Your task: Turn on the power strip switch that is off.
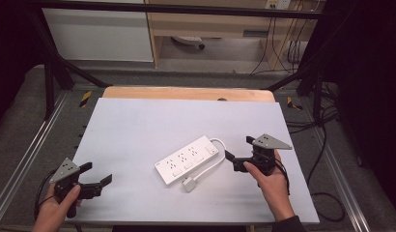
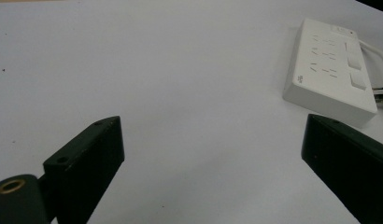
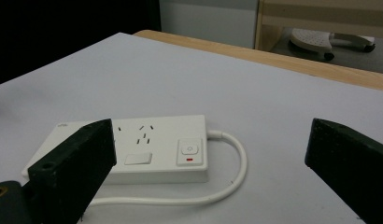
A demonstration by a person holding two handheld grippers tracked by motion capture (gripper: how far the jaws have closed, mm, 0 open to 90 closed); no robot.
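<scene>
Two hand-held grippers flank a white power strip (image 1: 187, 160) on a pale table (image 1: 138, 125), seen from the high view. At about eight o'clock on the tabletop, close to the near-left corner, the left gripper (image 1: 98, 174) sits in a person's left hand (image 1: 53, 210), its jaws spread wide and holding nothing, pointing toward three o'clock. Between it and the strip lies a broad stretch of bare surface; in the left gripper view the strip's near end (image 2: 327, 70) stands at about two o'clock, well apart from the jaws. The strip itself lies flat a little right of centre and toward the near edge, running diagonally from seven o'clock to one o'clock. Its white cable (image 1: 213, 162) loops out of the far-right end and curls back along the near side to a plug (image 1: 189, 184) lying just beside the strip's near long edge. At about four o'clock, near the table's right edge, the right gripper (image 1: 238, 147) is held in the right hand (image 1: 271, 186), jaws also spread and gripping nothing, just beside the cable loop. In the right gripper view the strip's switch end (image 3: 189, 149) lies between the parted jaws. Bare tabletop runs from the strip to the wooden far edge (image 1: 186, 93).
</scene>
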